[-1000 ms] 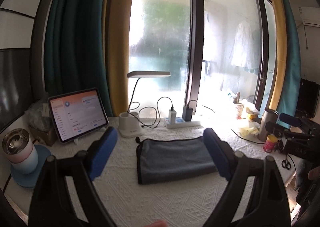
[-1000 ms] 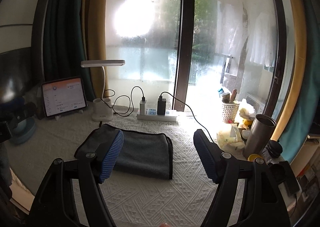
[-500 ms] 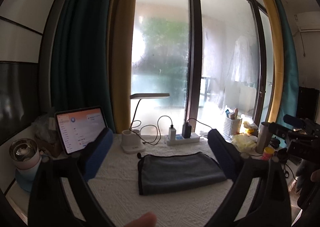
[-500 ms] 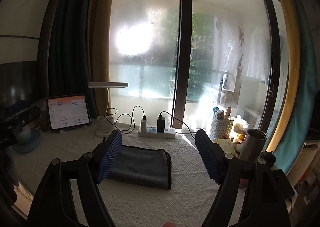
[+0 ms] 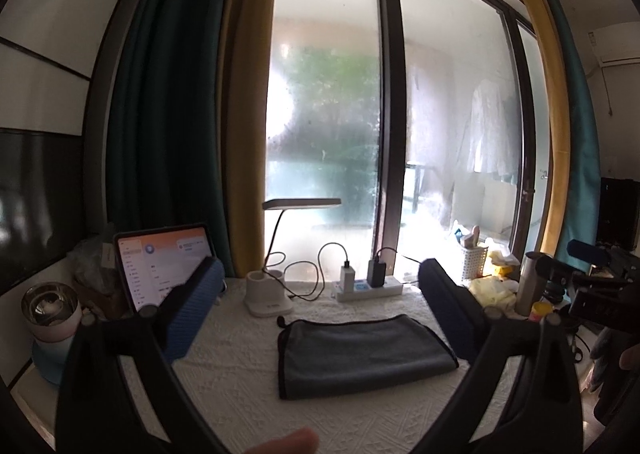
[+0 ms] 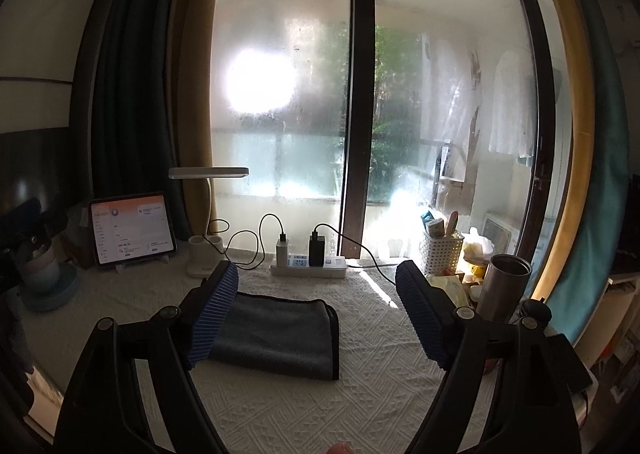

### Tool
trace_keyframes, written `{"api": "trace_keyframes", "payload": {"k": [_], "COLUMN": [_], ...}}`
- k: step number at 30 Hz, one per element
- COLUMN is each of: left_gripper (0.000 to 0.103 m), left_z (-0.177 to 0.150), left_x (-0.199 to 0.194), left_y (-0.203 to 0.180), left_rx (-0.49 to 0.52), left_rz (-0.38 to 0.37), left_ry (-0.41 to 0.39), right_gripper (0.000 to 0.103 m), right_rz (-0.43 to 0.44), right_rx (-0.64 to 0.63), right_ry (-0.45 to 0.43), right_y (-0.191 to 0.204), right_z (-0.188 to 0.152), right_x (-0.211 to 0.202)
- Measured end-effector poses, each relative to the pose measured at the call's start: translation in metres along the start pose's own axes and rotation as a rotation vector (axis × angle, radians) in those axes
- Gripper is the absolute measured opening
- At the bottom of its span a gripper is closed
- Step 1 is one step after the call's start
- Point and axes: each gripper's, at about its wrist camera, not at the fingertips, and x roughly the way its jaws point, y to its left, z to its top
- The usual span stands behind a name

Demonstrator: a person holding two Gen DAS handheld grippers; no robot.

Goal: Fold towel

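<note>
A grey towel (image 5: 360,352) lies folded flat on the white textured tablecloth (image 5: 240,386); it also shows in the right wrist view (image 6: 280,334). My left gripper (image 5: 320,306) is open and empty, raised above and in front of the towel. My right gripper (image 6: 316,306) is open and empty, also held up off the table, its left finger (image 6: 212,314) overlapping the towel's left end in view. Neither gripper touches the towel.
Behind the towel stand a power strip (image 6: 308,266) with chargers, a desk lamp (image 5: 268,296) and a tablet (image 6: 130,228). A steel tumbler (image 6: 502,288) and a white basket (image 6: 442,250) stand at right, a pink-and-blue cup (image 5: 48,318) at left. Window behind.
Both grippers have risen and tilted upward, away from the towel, so more of the window shows. The towel has not moved.
</note>
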Motion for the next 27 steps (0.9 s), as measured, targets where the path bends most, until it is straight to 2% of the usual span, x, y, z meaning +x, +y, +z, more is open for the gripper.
{"api": "trace_keyframes", "payload": {"k": [27], "left_gripper": [0.099], "left_z": [-0.003], "left_x": [0.0], "left_y": [-0.014], "left_rx": [0.034], "left_rz": [-0.02], "left_ry": [0.014], "right_gripper": [0.084], "right_rz": [-0.001], "right_rx": [-0.007], "right_ry": [0.0], "right_y": [0.002], "right_z": [-0.006], "right_x": [0.001]}}
